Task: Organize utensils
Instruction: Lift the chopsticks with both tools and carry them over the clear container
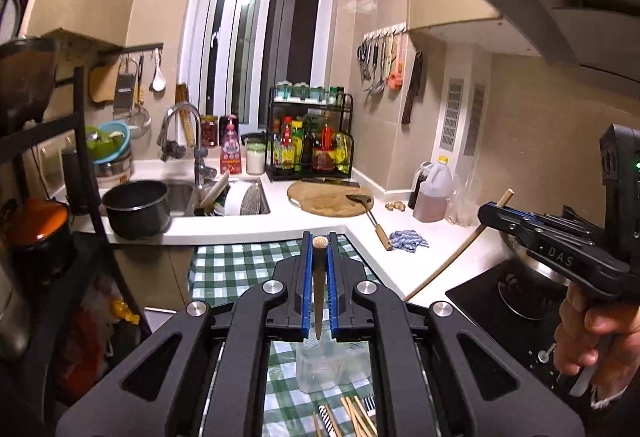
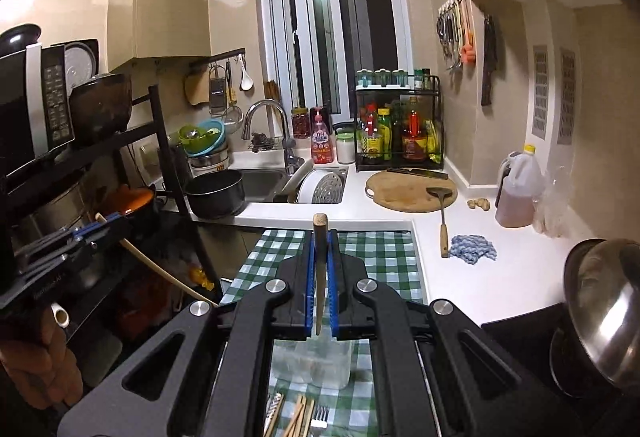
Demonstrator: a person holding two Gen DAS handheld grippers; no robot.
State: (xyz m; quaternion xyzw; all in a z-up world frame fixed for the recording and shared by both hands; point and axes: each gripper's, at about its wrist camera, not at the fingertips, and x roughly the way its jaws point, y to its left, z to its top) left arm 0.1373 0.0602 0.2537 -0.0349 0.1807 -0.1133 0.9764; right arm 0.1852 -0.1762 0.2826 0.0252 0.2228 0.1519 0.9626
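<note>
My left gripper [image 1: 319, 237] is shut on a brown wooden chopstick [image 1: 318, 289] that stands upright between its blue pads. The right gripper [image 2: 321, 235] grips a second wooden chopstick [image 2: 320, 277] the same way. Each gripper shows in the other's view, the right gripper [image 1: 486, 211] with its long slanted chopstick [image 1: 452, 257], the left gripper [image 2: 116, 223] with its chopstick [image 2: 168, 273]. Both hang above a clear plastic container [image 1: 320, 365] [image 2: 312, 361] on a green checked cloth [image 1: 232, 269]. Loose chopsticks [image 1: 356, 417] and a fork [image 2: 320, 417] lie in front of the container.
A white counter [image 2: 460, 277] carries a round cutting board [image 2: 404, 193] with a spatula [image 2: 442, 221], a blue rag [image 2: 474, 247] and an oil jug [image 2: 518, 193]. Behind are a sink [image 2: 260, 183] and a black pot [image 2: 216, 193]. A steel pot [image 2: 600, 309] sits right, a black rack [image 2: 120, 141] left.
</note>
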